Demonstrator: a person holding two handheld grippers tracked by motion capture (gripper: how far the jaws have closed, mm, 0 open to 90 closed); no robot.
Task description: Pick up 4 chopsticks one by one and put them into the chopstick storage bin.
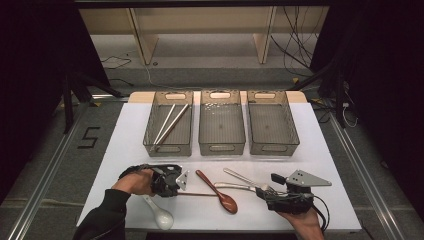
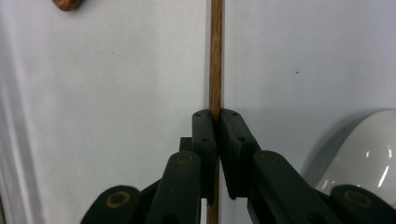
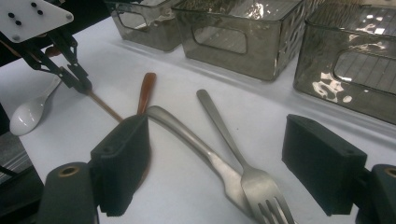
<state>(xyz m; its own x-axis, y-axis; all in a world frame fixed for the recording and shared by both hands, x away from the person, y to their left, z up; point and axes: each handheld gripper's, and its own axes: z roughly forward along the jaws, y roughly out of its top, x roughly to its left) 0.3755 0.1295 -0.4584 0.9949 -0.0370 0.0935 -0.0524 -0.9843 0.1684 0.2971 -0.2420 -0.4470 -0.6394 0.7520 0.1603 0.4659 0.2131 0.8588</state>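
Wooden chopstick [image 2: 215, 56] pinched in left claw [image 2: 217, 122].

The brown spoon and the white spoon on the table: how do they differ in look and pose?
The brown spoon is dark reddish brown with a long slim handle; the white spoon is glossy white, shorter and stubbier. The brown spoon lies mid-table between the grippers, its bowl toward the person, beside the fork; the white spoon lies at the table's near edge under the left gripper. Both lie flat and unheld.
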